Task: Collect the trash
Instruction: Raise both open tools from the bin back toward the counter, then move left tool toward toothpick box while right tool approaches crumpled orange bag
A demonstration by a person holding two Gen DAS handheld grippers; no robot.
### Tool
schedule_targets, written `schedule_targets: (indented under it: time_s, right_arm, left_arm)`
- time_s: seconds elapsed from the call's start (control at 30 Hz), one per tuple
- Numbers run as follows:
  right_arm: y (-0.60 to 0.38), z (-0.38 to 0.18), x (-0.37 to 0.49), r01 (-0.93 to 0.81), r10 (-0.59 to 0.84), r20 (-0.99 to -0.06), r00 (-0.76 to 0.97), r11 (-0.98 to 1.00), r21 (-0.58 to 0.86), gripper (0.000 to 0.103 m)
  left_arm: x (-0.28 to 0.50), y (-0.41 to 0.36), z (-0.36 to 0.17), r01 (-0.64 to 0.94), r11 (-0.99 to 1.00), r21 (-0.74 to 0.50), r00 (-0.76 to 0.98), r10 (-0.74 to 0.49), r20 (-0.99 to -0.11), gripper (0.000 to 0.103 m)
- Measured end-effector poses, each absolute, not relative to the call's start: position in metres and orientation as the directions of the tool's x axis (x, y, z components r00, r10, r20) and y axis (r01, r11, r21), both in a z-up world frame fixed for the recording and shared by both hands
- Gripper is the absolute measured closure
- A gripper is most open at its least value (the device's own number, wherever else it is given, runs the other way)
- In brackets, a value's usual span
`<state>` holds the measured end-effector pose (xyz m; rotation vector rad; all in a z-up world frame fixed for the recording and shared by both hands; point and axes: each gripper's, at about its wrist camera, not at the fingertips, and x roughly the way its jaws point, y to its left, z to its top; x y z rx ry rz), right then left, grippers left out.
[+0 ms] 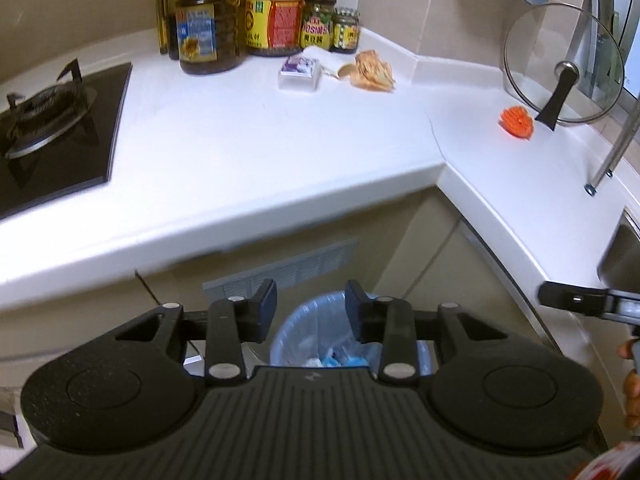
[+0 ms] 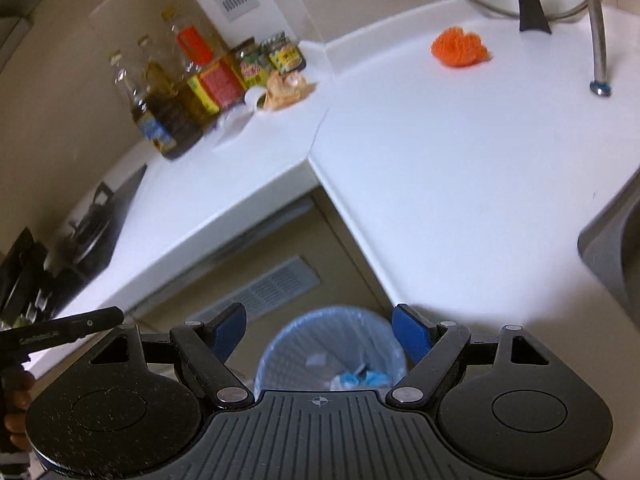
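Left gripper [image 1: 311, 310] hangs above the waste bin [image 1: 296, 334], jaws partly apart with nothing between the blue pads; right gripper [image 2: 319, 334] hangs over the same bin [image 2: 280, 344], jaws spread wide and likewise empty. Each tool's tip shows at the edge of the other's view, with fingers of the person's hand [image 2: 16, 404] wrapped on a handle.

Bin: a round basket lined with a pale blue bag, standing on the floor in the inner corner of the L-shaped white countertop [image 1: 248, 136], in front of a beige cabinet with a vent grille [image 1: 288, 268]. Blue and white scraps [image 2: 360, 380] lie at its bottom.

Trash on the counter: a crumpled tan wrapper [image 1: 372, 72] in the far corner, touching an overturned white paper cup [image 1: 328, 60]; just beside these, a small clear box with a purple-and-white label [image 1: 300, 72]. All three sit in front of a row of oil bottles and jars [image 1: 256, 16] along the wall.

Other items: an orange mesh scrubber [image 1: 517, 119] on the right wing of the counter, near a glass pot lid [image 1: 560, 64] that leans upright against the wall; a chrome rod [image 1: 612, 148] standing beside it; a steel sink edge [image 1: 622, 256] at far right; a black gas hob [image 1: 56, 120] at far left.
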<state>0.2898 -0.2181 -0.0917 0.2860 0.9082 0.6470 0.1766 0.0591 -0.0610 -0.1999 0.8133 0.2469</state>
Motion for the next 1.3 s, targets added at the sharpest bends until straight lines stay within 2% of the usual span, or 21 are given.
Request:
schedule_targets:
  time_s: [0.17, 0.4, 0.53, 0.73, 1.3]
  right_arm:
    - [-0.214, -0.073, 0.305, -0.395, 0.617, -0.598, 0.512, 0.787, 0.474, 0.023]
    - [-0.204, -0.062, 0.343, -0.320, 0.539, -0.588, 0.604, 0.839, 0.440, 0.023]
    - [-0.193, -0.063, 0.366, -0.282, 0.495, -0.596, 0.633, 0.864, 0.417, 0.023]
    - [-0.171, -0.065, 0.401, -0.251, 0.457, -0.597, 0.660, 0.882, 0.398, 0.023]
    - [-0.106, -0.066, 0.480, -0.275, 0.442, -0.566, 0.696, 0.892, 0.358, 0.023]
  left_arm:
    - [0.214, 0.085, -0.052, -0.247, 0.966, -0.074, 0.685, 0.121, -0.719, 0.067]
    - [0.282, 0.121, -0.040, -0.168, 0.984, -0.051, 0.719, 0.087, -0.689, 0.056]
    - [0.324, 0.138, -0.037, -0.135, 0.990, -0.047, 0.733, 0.068, -0.677, 0.056]
    - [0.383, 0.162, -0.039, -0.102, 0.993, -0.052, 0.749, 0.042, -0.662, 0.044]
    - [0.499, 0.188, -0.067, -0.052, 0.999, -0.012, 0.737, 0.030, -0.676, 0.037]
